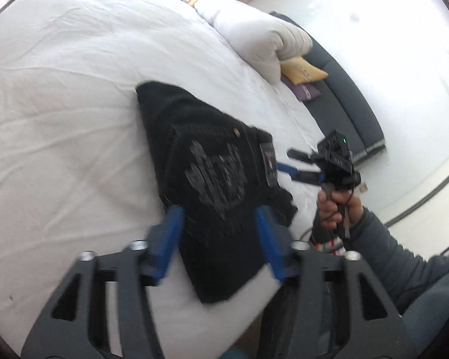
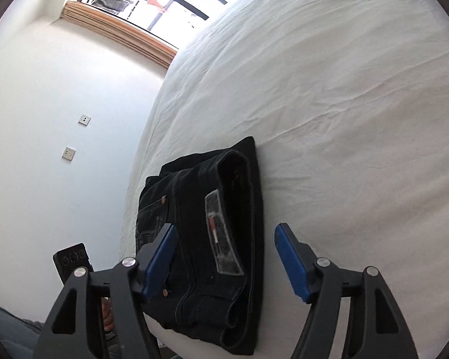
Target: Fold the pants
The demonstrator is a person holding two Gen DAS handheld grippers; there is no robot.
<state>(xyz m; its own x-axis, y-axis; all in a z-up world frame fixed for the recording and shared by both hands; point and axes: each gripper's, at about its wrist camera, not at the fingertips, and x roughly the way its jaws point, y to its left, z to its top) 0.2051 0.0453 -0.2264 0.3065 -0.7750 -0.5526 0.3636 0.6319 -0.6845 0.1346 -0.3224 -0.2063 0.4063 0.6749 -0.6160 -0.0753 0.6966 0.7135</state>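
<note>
The left hand-held gripper (image 1: 218, 224), black-framed with two blue finger pads, stands spread wide and holds nothing; the folded pair of black denim pants (image 1: 212, 185) lies beyond it on the bed, its near part showing between the pads. The right hand-held gripper (image 2: 224, 257) is likewise spread and empty, with the pants (image 2: 206, 233) lying between and past its blue pads. In the left wrist view that right hand-held gripper (image 1: 302, 166) appears at 3 o'clock, gripped by a hand (image 1: 338, 206) in a grey sleeve, just off the pants' edge.

The pants form one compact rectangular bundle of several layers, with pale stitching, copper rivets, a faded grey printed motif on the upper face, and a grey label bearing a red mark at the waistband. It rests near the bed's edge.

The white, lightly creased bed sheet (image 2: 329, 104) covers the bed. At 1 o'clock in the left wrist view sit one white rolled duvet (image 1: 254, 33), one yellow cushion (image 1: 302, 73) and one purple cushion (image 1: 306, 91) against a dark grey headboard (image 1: 344, 98). The right wrist view shows a white wall with two square wall sockets (image 2: 84, 119) at 9 o'clock and one wood-framed window (image 2: 152, 3) at 11 o'clock.
</note>
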